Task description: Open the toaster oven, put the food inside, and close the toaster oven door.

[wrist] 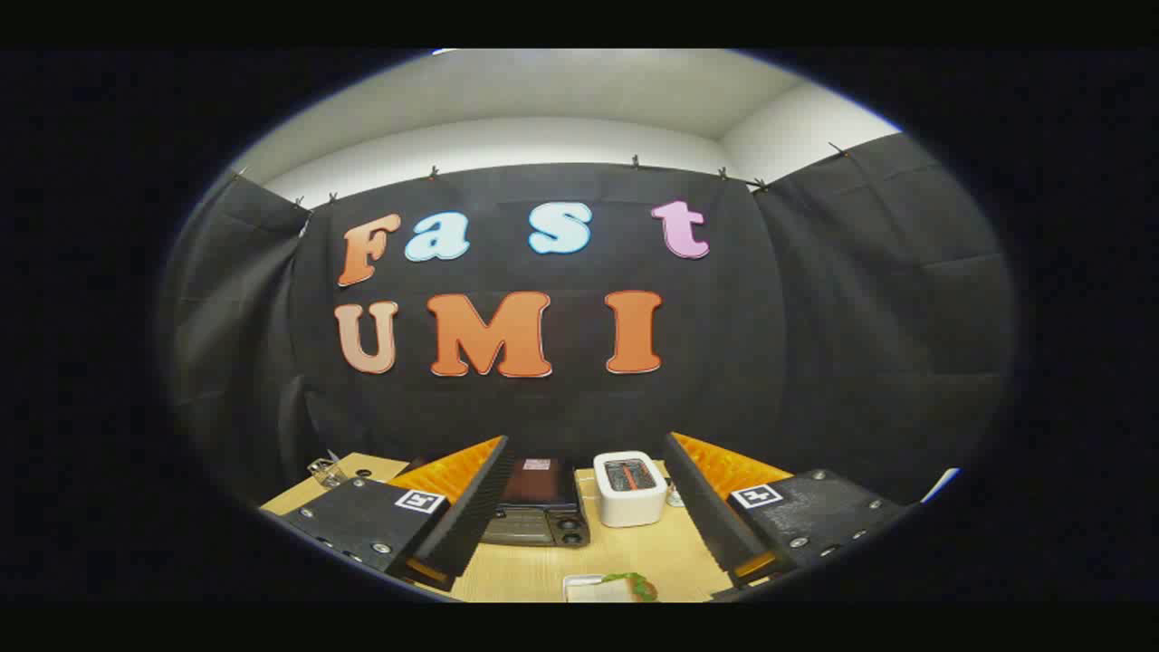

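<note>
The toaster oven (536,512) sits on the counter (647,552) ahead of my gripper (579,507), its door closed and its left side hidden behind the left finger (457,521), with a white toaster (630,489) just beside it. My gripper is spread wide, holding nothing. The food (616,587) lies below the fingers, partly cut off, so I could clip it or the white toaster while reaching for a door handle I can barely make out.

Tool (584,507) wide open above table (543,570), toaster oven (539,507) and food (611,589) between fingers (453,507).
</note>
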{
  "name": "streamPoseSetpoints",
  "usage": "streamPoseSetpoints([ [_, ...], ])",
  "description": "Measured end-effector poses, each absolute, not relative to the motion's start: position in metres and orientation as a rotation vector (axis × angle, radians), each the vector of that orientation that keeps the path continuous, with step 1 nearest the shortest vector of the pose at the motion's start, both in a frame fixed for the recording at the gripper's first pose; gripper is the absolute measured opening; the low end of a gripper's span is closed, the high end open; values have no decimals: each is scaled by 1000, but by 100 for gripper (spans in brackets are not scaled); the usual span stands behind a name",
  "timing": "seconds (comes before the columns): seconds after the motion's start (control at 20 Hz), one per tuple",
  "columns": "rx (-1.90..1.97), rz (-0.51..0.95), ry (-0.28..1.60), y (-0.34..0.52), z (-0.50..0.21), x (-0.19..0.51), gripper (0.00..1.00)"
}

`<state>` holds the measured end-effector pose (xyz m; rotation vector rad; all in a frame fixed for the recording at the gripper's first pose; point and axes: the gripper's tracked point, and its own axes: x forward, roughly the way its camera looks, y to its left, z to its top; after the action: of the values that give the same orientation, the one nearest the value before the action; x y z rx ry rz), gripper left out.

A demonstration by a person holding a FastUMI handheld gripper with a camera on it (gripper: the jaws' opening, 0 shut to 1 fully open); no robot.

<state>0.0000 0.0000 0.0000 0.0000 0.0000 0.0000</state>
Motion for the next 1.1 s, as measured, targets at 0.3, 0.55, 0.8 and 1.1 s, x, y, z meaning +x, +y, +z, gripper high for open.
streamPoseSetpoints([
  [0.3,50,-3,-46,7,12,3,99],
  [0.55,43,16,-15,7,2,1,99],
  [0.8,-35,3,-34,5,5,-1,99],
  [1.1,-24,12,-14,15,-3,5,99],
])
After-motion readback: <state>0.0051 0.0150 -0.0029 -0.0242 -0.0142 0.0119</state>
